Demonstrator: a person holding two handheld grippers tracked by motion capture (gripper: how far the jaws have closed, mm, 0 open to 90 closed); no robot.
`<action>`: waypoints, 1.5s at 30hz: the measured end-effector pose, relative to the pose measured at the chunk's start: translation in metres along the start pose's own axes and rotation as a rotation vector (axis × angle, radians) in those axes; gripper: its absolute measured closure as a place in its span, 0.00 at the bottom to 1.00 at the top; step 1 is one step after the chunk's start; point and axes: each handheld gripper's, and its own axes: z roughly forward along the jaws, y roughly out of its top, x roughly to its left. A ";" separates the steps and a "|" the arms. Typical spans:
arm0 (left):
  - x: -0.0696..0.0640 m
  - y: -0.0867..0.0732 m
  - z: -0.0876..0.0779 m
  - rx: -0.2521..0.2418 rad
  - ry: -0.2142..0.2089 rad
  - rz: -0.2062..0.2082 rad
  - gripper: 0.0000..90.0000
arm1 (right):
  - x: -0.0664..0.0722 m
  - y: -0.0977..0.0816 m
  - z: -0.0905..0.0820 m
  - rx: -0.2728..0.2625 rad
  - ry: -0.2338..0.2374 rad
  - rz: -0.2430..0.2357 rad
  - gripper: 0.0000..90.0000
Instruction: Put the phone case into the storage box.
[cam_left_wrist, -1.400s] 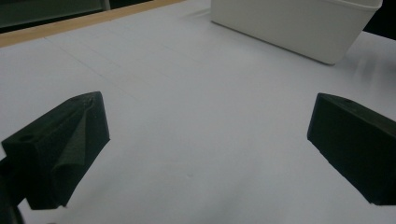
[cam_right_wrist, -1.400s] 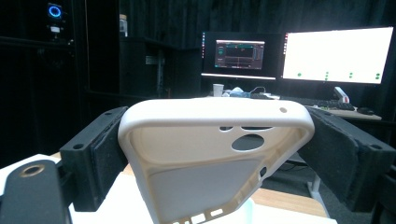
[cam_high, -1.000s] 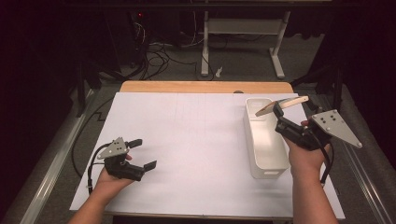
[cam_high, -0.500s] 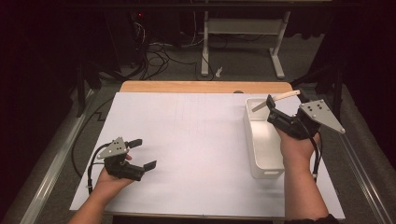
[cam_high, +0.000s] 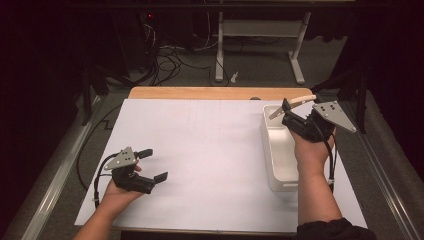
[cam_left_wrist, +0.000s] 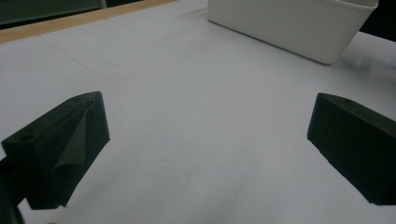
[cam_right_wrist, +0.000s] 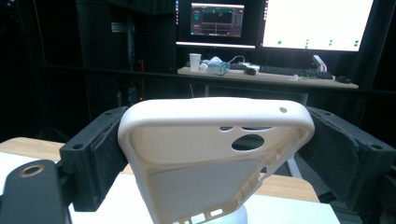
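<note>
Right hand-held gripper (cam_high: 289, 110) clamps a cream phone case (cam_right_wrist: 210, 154) above the far-right white bin (cam_high: 272, 150), seemingly for dropping; left hand-held gripper (cam_high: 152, 165) rests open.

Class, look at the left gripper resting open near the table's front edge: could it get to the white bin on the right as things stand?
Probably yes: the left gripper is open, and bare white sheet lies between it and the white bin.
</note>
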 end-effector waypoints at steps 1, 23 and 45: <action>0.000 0.000 0.000 0.000 0.000 0.001 0.00 | 0.000 -0.001 0.002 0.004 -0.002 0.000 0.14; 0.001 0.002 -0.001 -0.010 -0.002 -0.005 0.00 | 0.003 -0.022 0.033 0.109 -0.074 0.037 0.14; 0.001 0.002 -0.001 -0.013 -0.005 -0.011 0.00 | 0.008 -0.038 0.053 0.199 -0.125 0.067 0.14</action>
